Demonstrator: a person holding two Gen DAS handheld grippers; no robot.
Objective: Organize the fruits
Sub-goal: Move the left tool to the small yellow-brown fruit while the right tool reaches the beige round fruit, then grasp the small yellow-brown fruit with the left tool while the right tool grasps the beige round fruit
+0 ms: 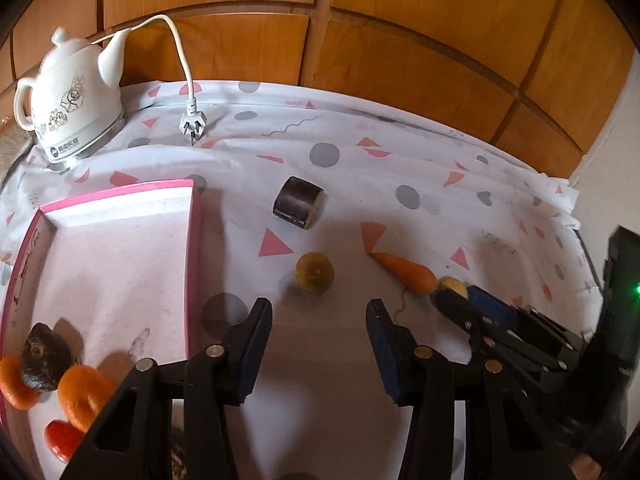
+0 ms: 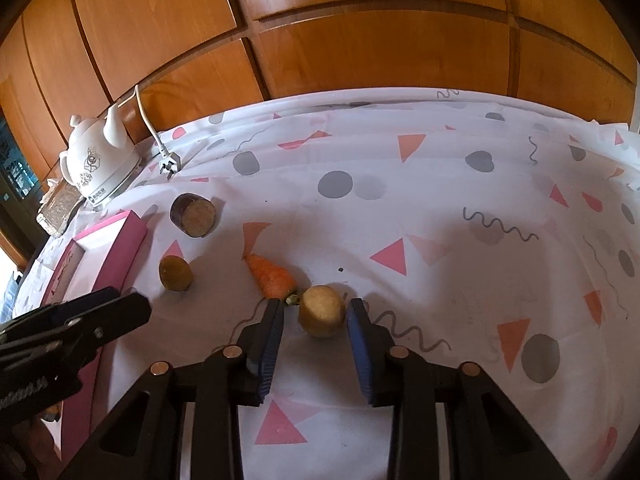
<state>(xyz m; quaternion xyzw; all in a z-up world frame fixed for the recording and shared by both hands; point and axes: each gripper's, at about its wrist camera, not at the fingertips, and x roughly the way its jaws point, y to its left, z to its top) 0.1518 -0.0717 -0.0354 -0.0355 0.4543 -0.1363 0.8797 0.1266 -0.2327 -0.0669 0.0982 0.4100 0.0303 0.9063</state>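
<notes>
A pink box [image 1: 120,248] lies at the left and holds two orange fruits [image 1: 82,396], a dark fruit [image 1: 42,356] and a red one [image 1: 62,438]. On the cloth lie a yellow-brown fruit [image 1: 315,272], a carrot [image 1: 408,272], a dark cut eggplant piece [image 1: 298,202] and a round potato-like fruit [image 2: 322,311]. My left gripper [image 1: 318,312] is open and empty, just short of the yellow-brown fruit. My right gripper [image 2: 316,306] is open with its fingers on either side of the round fruit, not touching it.
A white kettle [image 1: 68,96] with its cord and plug [image 1: 193,122] stands at the back left. Wooden cabinet doors [image 2: 360,40] run behind the table. The patterned cloth [image 2: 480,240] stretches to the right. The pink box also shows in the right wrist view [image 2: 116,248].
</notes>
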